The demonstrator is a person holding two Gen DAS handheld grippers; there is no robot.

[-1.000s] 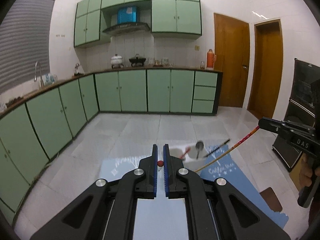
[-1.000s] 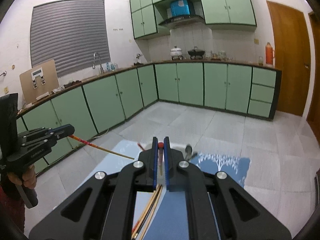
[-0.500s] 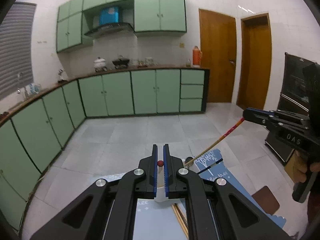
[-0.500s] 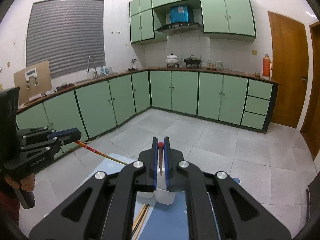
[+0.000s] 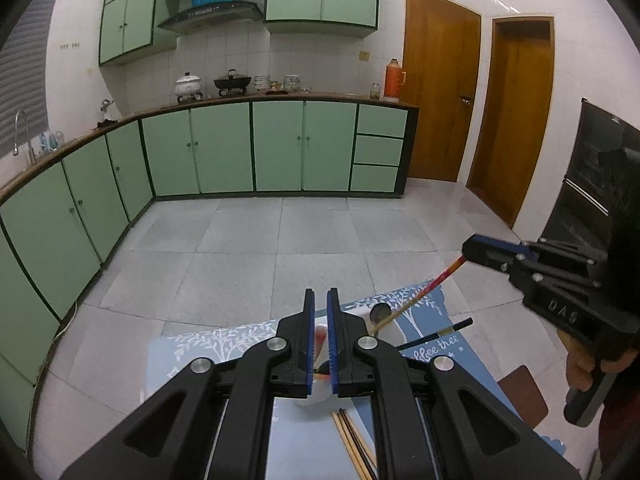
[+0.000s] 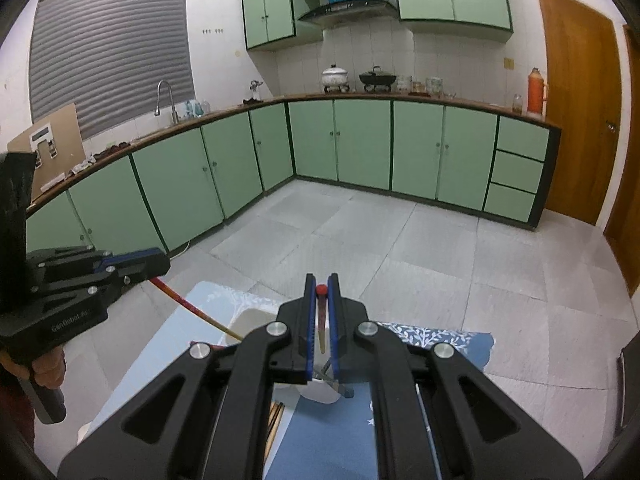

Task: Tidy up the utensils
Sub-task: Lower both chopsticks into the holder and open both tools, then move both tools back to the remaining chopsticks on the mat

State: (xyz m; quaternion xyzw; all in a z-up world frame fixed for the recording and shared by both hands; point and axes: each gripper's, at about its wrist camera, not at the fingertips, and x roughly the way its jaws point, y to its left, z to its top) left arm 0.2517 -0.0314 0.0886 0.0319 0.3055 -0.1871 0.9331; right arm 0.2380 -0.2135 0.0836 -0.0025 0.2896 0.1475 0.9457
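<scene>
Both grippers have dropped lower and moved in over the blue mat [image 5: 224,344] since a second ago. The white holder [image 5: 394,334], earlier out beyond the fingertips, now sits right under them.

- Mat: flat cloth or vinyl printed with white leafy trees. It covers the surface at 6 o'clock in both wrist views.
- Holder: smooth white plastic and open-topped. From the right wrist its rim looks squared.
- Left gripper [image 5: 321,296]: matte black frame with blue ribbed fingers. The gap is narrow and the fingers are pinched on the left-hand chopstick [image 6: 188,304]. In the right wrist view this thin round stick, glossy red fading to yellow, slants toward 4 o'clock down to the holder rim.
- Right gripper [image 6: 321,286]: same build, fingers narrow and clamped on the right-hand chopstick [image 5: 436,280], whose red bead end shows between them. In the left wrist view the stick slants toward 8 o'clock into the holder.
- Loose chopsticks [image 5: 352,440]: a bundle of pale wood and dark sticks lying flat on the mat at 6 o'clock.
- Black chopstick [image 5: 440,333]: leans out of the holder toward 2 o'clock.
- Metal spoon [image 5: 380,312]: its round shiny bowl stands up in the holder, touching the right-hand chopstick.
</scene>
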